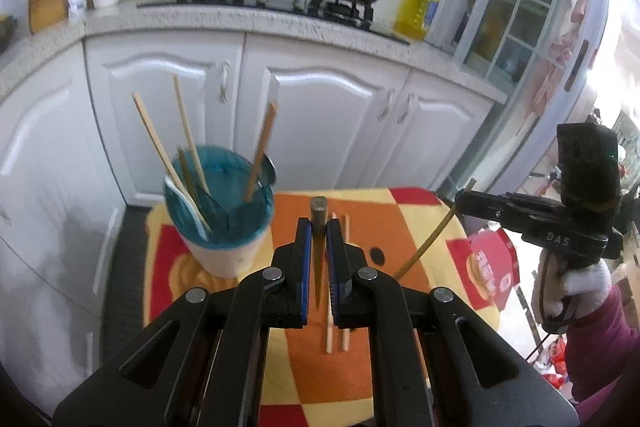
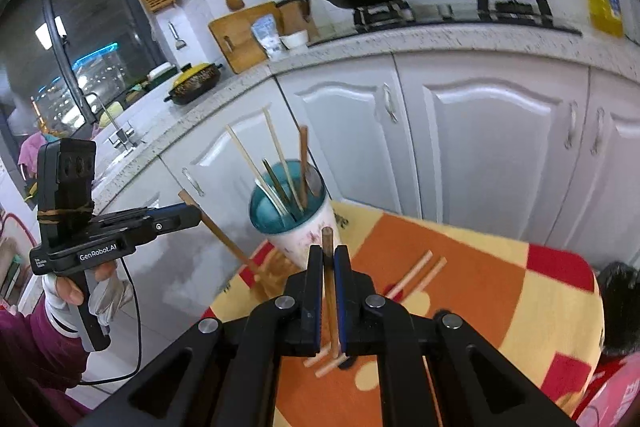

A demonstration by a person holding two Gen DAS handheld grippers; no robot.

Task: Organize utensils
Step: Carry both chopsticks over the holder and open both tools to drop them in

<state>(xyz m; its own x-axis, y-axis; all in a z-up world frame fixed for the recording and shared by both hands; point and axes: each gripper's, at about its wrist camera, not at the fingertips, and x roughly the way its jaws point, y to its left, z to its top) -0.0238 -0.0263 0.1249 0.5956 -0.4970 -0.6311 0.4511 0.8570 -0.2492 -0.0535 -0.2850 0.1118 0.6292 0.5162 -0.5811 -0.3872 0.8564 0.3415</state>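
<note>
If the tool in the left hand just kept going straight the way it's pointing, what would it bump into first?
Probably the patterned tabletop, near the two loose chopsticks lying there. The left tool, shut on a chopstick, points downward, right of the utensil cup. Depth is uncertain.
</note>
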